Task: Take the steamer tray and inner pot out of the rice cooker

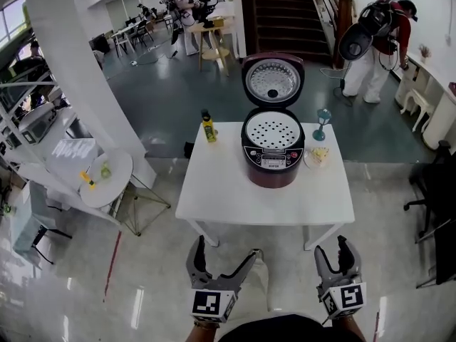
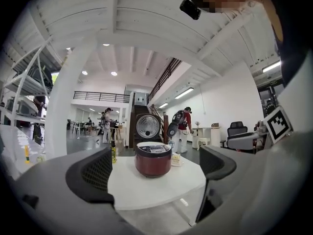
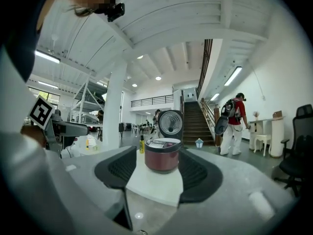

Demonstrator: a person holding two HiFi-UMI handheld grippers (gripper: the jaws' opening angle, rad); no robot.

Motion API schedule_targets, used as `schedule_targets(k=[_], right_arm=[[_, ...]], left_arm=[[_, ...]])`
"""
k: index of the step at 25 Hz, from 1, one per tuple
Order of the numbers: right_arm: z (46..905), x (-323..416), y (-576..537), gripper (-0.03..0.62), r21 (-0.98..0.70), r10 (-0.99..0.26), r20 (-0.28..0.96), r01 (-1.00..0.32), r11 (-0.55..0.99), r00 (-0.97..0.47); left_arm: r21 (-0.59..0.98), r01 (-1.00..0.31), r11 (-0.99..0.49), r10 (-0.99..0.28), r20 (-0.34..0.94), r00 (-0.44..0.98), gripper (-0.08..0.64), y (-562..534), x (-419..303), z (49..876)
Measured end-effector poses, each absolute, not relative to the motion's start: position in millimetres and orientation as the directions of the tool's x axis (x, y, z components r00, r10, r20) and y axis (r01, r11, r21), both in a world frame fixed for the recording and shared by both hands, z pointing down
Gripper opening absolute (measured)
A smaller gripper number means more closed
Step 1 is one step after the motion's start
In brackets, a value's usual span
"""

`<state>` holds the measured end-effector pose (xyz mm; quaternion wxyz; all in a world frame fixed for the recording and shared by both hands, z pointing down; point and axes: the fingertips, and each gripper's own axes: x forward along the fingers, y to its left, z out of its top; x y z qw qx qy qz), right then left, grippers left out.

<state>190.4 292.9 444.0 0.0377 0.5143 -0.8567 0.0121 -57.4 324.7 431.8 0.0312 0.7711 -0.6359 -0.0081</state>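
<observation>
Fingers of left gripper gape wide, right gripper narrower, both empty.

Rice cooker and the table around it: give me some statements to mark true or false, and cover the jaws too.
The rice cooker has its lid open. True.
The steamer tray lies on the table. False: it sits in the cooker's top.
A yellow bottle stands on the table, at the cooker's left in the head view. True.
The left gripper holds the cooker. False: its jaws are apart and empty, short of the table.
The right gripper has its jaws apart and holds nothing. True.
</observation>
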Motion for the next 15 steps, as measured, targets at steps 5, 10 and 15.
schedule_targets(k=[5, 10, 15], right_arm=[[439.4, 174.9, 216.1, 0.227, -0.011, -0.889, 0.068, -0.891, 0.454, -0.453], [436.4, 156.4, 134.8, 0.245, -0.001, -0.897, 0.088, -0.901, 0.434, -0.433], [429.4, 148.6, 53.4, 0.287, 0.013, -0.929, 0.109, -0.934, 0.358, -0.354]], left_arm=[[0.064, -0.974, -0.217, -0.976, 0.012, 0.218, 0.551, 247.0, -68.4, 425.2], [0.039, -0.970, -0.241, -0.969, 0.036, 0.243, 0.551, 164.7, -87.2, 420.3], [0.106, -0.962, -0.251, -0.964, 0.069, 0.259, 0.551, 78.7, -110.6, 426.0]])
